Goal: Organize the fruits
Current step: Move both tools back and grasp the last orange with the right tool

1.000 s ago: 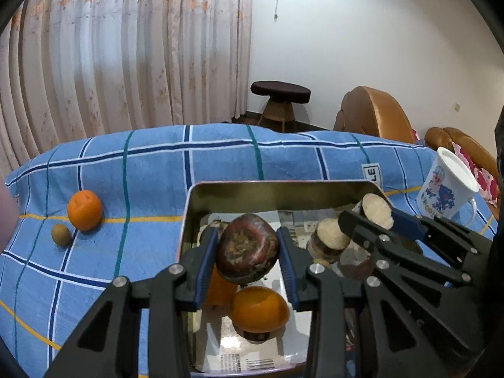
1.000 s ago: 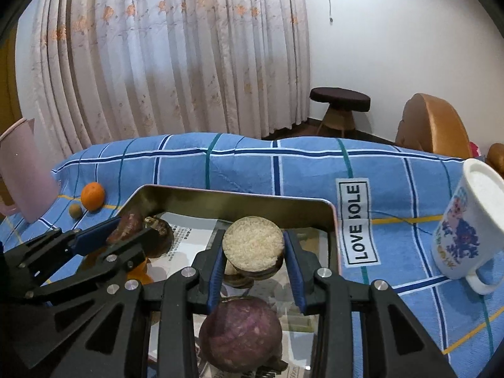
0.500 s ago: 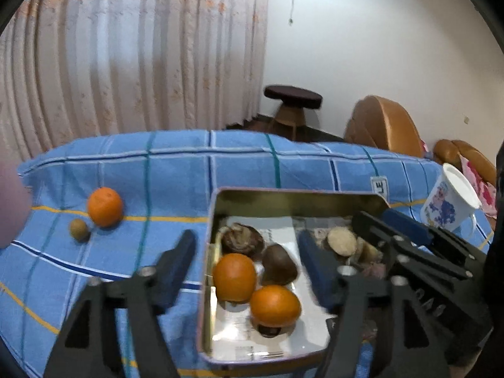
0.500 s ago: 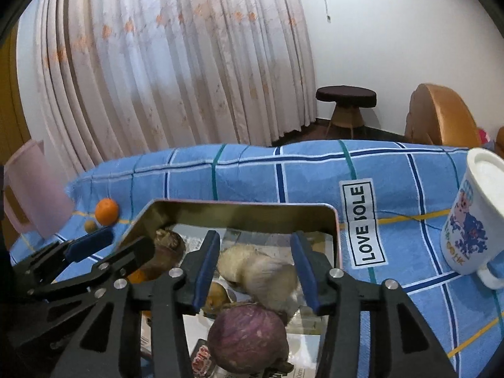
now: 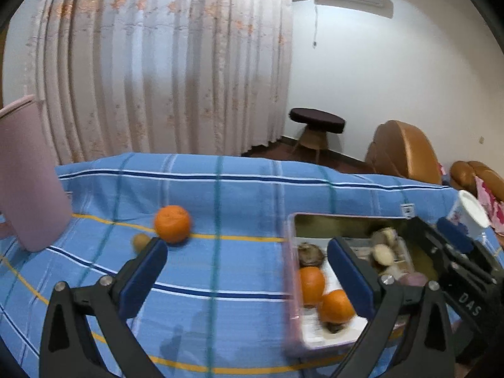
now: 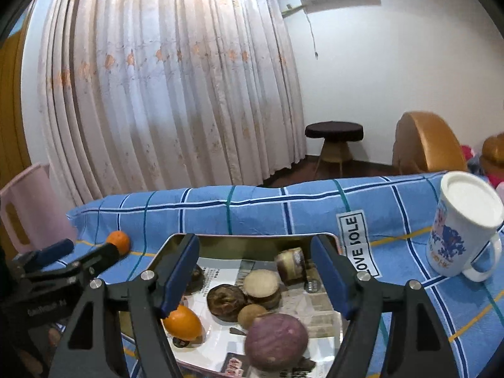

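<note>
Looked across a soft, creased blue checked cloth, with a pleated flower-printed curtain and a plain white wall behind.

Found the left gripper released: jaws just opened wide, flat blue pads well apart over bare cloth, nothing between them. Saw a round, dimpled orange loose on the cloth just beyond the left pad, with a small dull brown fruit close beside it; could not tell whether touching. Noted a smooth pink plastic jug standing at the far left.

Found the right gripper released as well, jaws just opened, hanging above a shallow rectangular metal tray with rounded corners and printed paper lining the bottom. Gripped nothing; pads clear of the fruit below.

Counted inside the tray a round matte purple fruit nearest the camera, a dark wrinkled fruit, a pale flat-cut disc and a glossy orange fruit by the left wall. Spotted a glazed white mug with a blue print to the right of the tray, apart from it.
</note>
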